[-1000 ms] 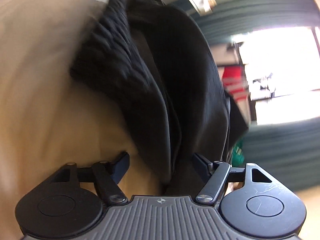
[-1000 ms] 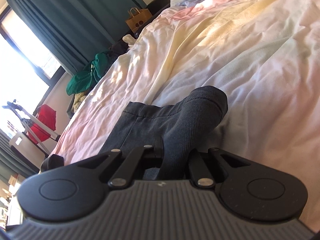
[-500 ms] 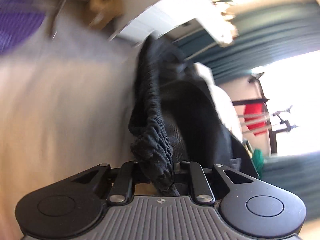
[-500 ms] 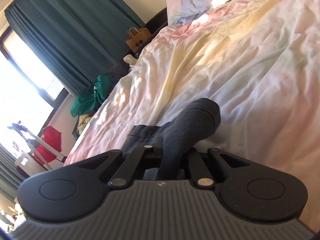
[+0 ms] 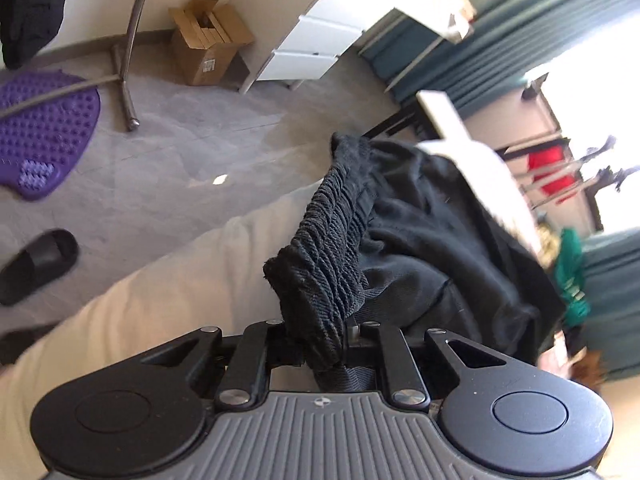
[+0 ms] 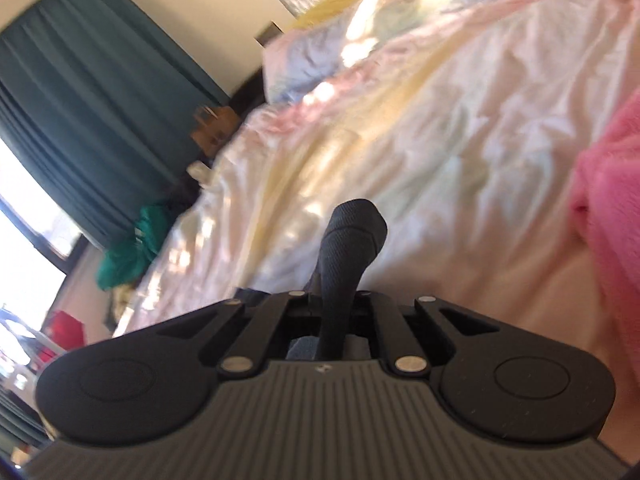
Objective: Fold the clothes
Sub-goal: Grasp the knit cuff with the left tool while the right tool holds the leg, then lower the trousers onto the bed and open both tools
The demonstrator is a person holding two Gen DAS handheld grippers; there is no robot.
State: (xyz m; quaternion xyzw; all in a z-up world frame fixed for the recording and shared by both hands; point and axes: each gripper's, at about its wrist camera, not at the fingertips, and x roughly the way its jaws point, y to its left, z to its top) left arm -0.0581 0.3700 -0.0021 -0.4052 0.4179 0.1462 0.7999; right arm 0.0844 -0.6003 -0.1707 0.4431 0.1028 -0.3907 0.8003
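Note:
In the left wrist view my left gripper (image 5: 320, 332) is shut on the ribbed elastic waistband (image 5: 332, 248) of a black garment (image 5: 432, 248). The garment hangs bunched ahead of the jaws, above a person's beige trouser leg (image 5: 160, 300). In the right wrist view my right gripper (image 6: 336, 300) is shut on a fold of dark grey ribbed fabric (image 6: 352, 240) that stands up between the fingers over the bed (image 6: 440, 120). I cannot tell whether both grippers hold the same garment. The fingertips of both grippers are hidden by cloth.
A pink cloth (image 6: 612, 208) lies on the bed at the right. Green clothes (image 6: 128, 248) lie heaped by the teal curtain (image 6: 80, 100). On the floor are a black slipper (image 5: 36, 264), a purple mat (image 5: 44, 132), a cardboard box (image 5: 208, 40) and white drawers (image 5: 316, 40).
My left gripper closed on the black waistband and rose with it, swinging so the floor shows. My right gripper shifted over the bed with its fabric; the pink cloth came into view.

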